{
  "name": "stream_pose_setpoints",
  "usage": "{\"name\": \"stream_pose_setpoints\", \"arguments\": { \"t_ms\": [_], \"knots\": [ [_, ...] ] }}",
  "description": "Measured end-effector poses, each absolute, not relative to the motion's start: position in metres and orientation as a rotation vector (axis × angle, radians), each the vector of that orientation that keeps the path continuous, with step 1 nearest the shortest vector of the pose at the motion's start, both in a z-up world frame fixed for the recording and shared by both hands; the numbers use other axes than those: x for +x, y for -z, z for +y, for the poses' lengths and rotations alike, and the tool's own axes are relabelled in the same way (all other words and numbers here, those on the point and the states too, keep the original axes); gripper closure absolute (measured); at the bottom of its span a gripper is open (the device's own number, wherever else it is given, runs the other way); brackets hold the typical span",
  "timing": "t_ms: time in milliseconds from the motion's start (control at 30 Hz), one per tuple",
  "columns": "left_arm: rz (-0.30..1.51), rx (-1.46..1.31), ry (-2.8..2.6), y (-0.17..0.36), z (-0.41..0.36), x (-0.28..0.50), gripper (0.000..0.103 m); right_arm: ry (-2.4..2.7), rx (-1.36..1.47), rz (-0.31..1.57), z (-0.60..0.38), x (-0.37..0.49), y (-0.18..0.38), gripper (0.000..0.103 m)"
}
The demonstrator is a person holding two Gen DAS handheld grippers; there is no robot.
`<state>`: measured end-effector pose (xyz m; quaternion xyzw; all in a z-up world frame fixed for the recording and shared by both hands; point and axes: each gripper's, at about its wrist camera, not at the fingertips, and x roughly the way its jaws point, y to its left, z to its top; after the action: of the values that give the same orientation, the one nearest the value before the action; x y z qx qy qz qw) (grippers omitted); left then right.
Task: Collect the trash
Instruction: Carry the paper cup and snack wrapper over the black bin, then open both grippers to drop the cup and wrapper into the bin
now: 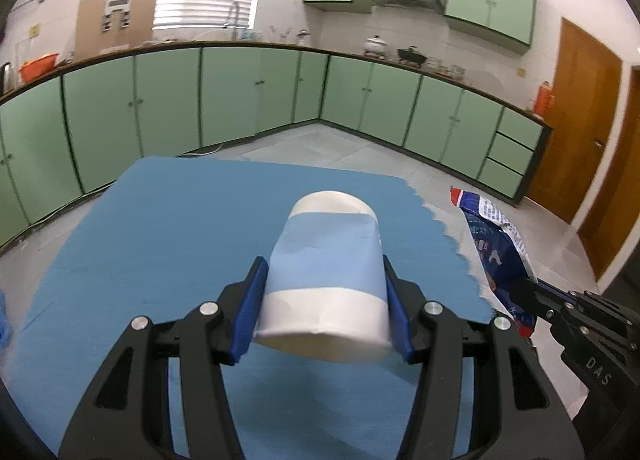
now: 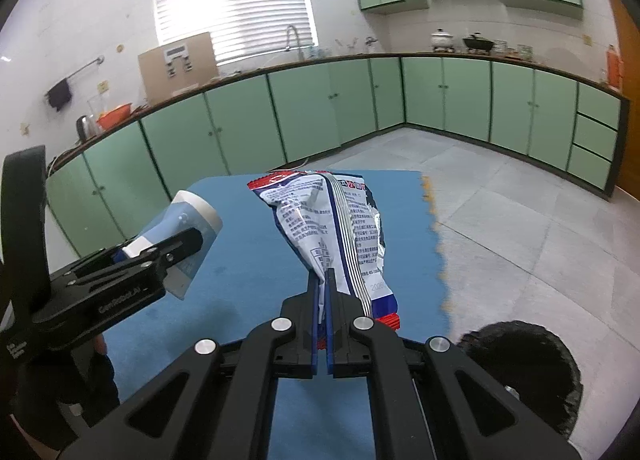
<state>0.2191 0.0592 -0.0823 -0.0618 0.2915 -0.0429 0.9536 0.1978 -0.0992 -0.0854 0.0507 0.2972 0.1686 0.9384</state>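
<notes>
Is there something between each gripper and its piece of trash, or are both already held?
Nothing stands between. The left gripper has its jaws closed on the paper cup, and the right gripper pinches the snack bag.

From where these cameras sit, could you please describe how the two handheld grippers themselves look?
Both are matte black linkage frames with triangular cut-outs and round silver pivot pins. The left gripper and right gripper each carry flat blue pads on their jaws. White lettering marks the bodies: "DAS" on the right one, "GenRobot.AI" on the left. No cables or sleeves show.
</notes>
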Motion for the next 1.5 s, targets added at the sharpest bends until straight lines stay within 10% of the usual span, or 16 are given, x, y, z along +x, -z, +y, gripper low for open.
{"name": "stream_pose_setpoints", "arguments": {
  "t_ms": [1500],
  "knots": [
    [0.805, -0.016, 0.555, 0.178, -0.211, 0.255, 0.039, 0.062, 0.304, 0.808, -0.359, 0.174, 0.183, 0.095]
  ]
}}
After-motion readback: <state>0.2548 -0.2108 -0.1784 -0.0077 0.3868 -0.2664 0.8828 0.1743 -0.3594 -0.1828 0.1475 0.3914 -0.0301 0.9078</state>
